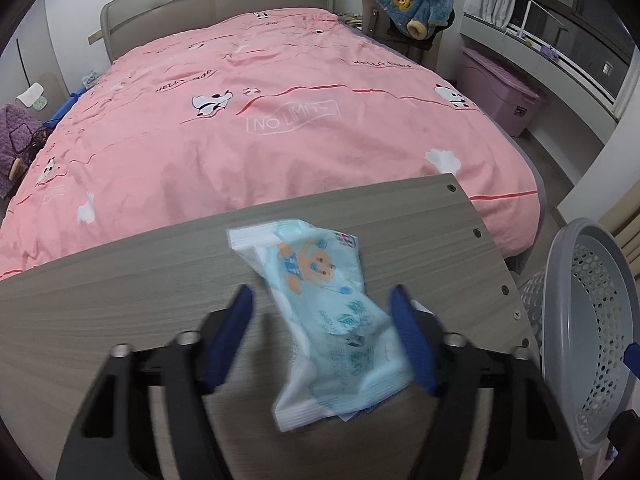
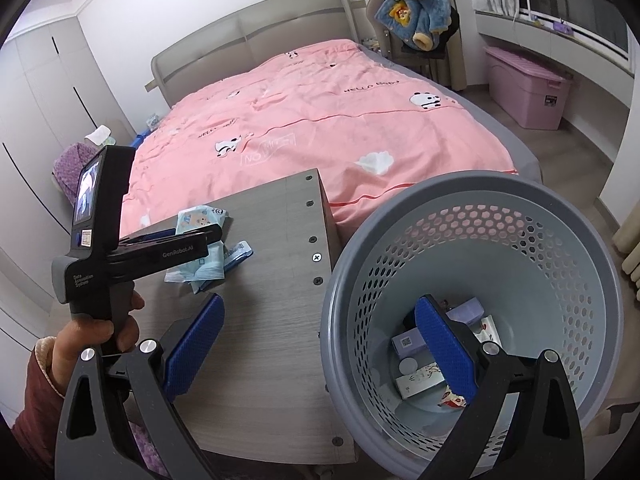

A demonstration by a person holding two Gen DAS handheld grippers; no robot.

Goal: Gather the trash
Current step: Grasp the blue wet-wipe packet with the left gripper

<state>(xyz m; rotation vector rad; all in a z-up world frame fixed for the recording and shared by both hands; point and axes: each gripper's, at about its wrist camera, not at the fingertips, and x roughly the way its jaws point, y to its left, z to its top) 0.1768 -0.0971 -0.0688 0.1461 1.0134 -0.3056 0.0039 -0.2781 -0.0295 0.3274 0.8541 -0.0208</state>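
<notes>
The left gripper (image 1: pixel 320 336) straddles the crinkled pale-blue plastic wipes packet with a cartoon figure (image 1: pixel 320 312), which lies on the grey wood-grain tabletop (image 1: pixel 120 300) near its right edge; the blue pads stand either side of the packet with a gap on the left side, so the jaws are spread around it, not yet pinching. The likely trouble is a weak grip: the film is slack and slippery, and if the pads close only on one loose edge the packet may slide out or swing free before it reaches the grey perforated plastic waste basket (image 2: pixel 472 280) just beside the table. The right gripper (image 2: pixel 320 344) is spread wide and empty, one finger over the table, the other over the basket's mouth. The right wrist view alone shows boxes and wrappers (image 2: pixel 420 380) at the basket's bottom and a second bluish scrap (image 2: pixel 240 251) under the packet; the left wrist view alone shows the gap at the pads.
</notes>
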